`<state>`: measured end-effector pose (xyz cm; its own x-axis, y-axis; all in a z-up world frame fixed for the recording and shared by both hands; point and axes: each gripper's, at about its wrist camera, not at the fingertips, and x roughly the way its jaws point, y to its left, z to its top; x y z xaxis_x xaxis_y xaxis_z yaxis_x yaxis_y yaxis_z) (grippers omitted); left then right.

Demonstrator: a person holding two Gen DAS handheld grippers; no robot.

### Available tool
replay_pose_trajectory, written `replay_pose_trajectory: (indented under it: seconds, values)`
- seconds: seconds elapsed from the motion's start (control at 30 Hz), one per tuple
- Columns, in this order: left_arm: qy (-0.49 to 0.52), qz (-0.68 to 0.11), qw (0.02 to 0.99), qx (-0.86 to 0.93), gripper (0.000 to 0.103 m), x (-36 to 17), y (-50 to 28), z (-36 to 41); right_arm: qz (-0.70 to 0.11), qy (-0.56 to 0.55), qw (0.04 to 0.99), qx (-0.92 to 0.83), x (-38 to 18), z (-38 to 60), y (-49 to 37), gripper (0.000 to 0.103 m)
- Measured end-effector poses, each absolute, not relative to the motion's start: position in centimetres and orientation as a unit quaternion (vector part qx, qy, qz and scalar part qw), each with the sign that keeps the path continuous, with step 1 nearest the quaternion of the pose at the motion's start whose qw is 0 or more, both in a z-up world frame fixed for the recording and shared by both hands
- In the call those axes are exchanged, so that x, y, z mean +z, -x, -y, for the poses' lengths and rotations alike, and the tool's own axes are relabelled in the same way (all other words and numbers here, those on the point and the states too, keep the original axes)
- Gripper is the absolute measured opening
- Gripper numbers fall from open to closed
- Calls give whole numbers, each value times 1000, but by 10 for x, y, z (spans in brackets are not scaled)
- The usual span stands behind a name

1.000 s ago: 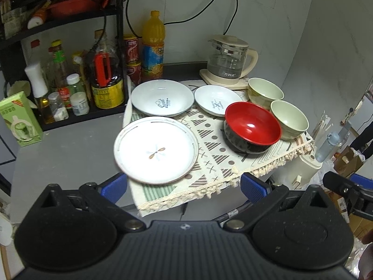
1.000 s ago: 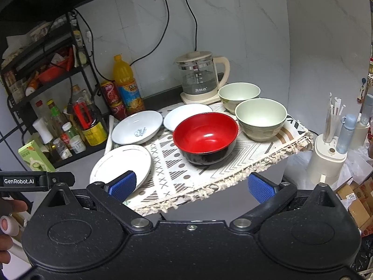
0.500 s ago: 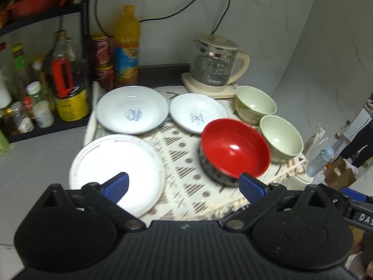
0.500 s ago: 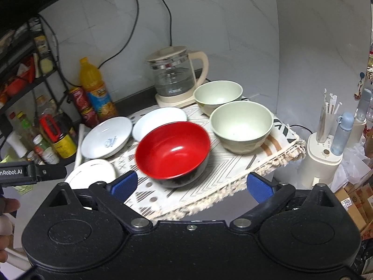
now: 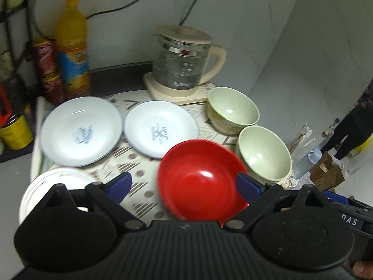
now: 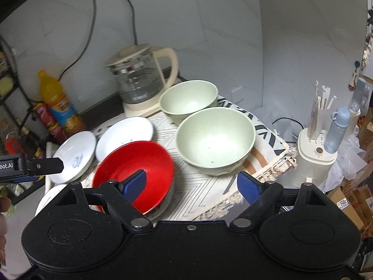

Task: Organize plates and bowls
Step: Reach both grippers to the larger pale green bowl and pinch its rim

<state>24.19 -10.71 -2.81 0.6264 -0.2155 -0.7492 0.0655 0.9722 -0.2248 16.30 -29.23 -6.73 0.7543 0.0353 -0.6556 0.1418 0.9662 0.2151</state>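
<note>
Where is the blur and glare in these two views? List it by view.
Left wrist view: motion smear on the orange bottle, the cans and the red bowl rim; small highlights in both green bowls. Right wrist view: the red bowl edge smears, a bright patch sits in the near green bowl, and fisheye curvature bends the walls.

Red bowl (image 5: pixel 200 179) between spread left tongs (image 5: pixel 184 184), plates beyond
</note>
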Motion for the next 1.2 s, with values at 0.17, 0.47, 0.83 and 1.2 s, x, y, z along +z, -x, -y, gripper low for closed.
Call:
replay_pose_trajectory:
  seconds: [0.17,0.47,0.83,1.2]
  values:
    - [83,-434,891,-108,89,-37,-280,127,-360,-142,921,-48,-78,311,-190,74]
    - [57,-463,871,-156,71,-61,-343,169,-382,-170,904,-87,-102,341,-228,54]
    - [22,-505,836,-213,54,-98,-396,219,-409,-185,886,-116,-129,360,-259,36]
    - [16,-551,806,-215,35,-137,-428,242,-437,-189,871,-121,-149,369,-277,32]
